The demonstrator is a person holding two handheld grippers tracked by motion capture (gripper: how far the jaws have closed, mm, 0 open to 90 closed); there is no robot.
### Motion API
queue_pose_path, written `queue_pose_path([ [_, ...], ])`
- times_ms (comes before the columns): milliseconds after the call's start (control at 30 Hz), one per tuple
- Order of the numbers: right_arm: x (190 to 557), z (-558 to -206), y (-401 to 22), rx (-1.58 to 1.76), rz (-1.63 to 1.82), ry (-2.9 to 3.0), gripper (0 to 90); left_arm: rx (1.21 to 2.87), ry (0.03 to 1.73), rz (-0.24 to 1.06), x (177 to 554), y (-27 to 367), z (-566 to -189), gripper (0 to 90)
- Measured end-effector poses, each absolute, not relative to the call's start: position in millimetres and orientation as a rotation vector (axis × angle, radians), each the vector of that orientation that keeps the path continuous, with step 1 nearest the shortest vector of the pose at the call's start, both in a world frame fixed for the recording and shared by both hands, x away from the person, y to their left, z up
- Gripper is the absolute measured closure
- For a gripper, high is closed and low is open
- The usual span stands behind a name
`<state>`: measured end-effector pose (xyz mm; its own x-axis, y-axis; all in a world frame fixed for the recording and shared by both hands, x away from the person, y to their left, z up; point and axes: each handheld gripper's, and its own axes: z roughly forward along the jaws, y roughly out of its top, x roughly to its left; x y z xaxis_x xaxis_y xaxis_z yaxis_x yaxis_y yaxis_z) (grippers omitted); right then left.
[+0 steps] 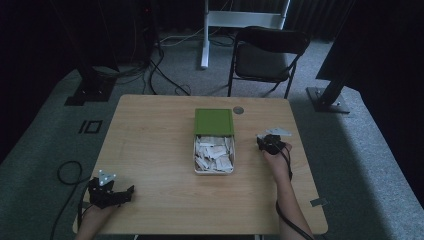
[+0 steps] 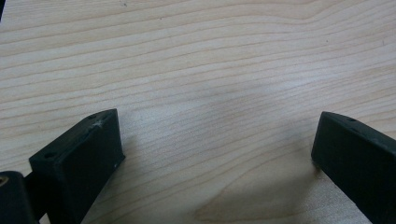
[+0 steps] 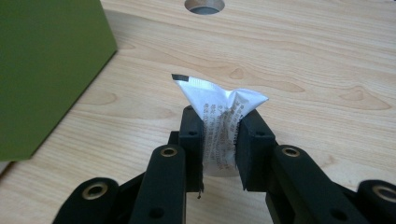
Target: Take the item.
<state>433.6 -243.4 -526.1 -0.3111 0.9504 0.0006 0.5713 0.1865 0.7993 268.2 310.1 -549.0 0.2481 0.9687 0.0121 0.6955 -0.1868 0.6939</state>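
Right gripper (image 3: 219, 140) fingers clamp a white sachet (image 3: 219, 109), long axis pointing away along the fingers; left gripper (image 2: 215, 154) fingers wide over the table (image 2: 210, 56).

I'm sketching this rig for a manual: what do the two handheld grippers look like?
Both are black. The left gripper has flat, blocky jaws and a grey three-cornered plate on top; the right gripper shows brass-ringed pivot holes and trails a black cable. Forearms are bare, no sleeves.

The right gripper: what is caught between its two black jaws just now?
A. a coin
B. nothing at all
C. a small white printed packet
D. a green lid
C: in the right gripper view the right gripper has its jaws pressed on both sides of a small white packet with printed text, held above the wooden table beside the green box.
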Motion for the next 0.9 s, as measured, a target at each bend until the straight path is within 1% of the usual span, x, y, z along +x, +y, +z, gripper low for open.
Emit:
queue_pose_path([
  [400,449,-538,-240,1.458,0.926,1.974,72.8,1.954,1.512,0.623,268,310,-549,2.7],
  [467,451,-539,-240,1.46,0.926,1.974,67.9,1.954,1.512,0.623,268,310,-549,2.7],
  [567,453,-538,-241,1.46,0.945,1.962,52.6,1.954,1.512,0.622,268,310,-549,2.7],
  [667,453,-535,-244,1.465,0.954,1.951,41.1,1.954,1.512,0.623,268,310,-549,2.7],
  [700,452,-533,-244,1.475,0.971,1.936,35.6,1.954,1.512,0.623,268,310,-549,2.7],
  [833,448,-531,-246,1.483,0.983,1.93,28.0,1.954,1.513,0.623,268,310,-549,2.7],
  [900,445,-531,-247,1.479,1.0,1.939,25.9,1.954,1.512,0.623,268,310,-549,2.7],
])
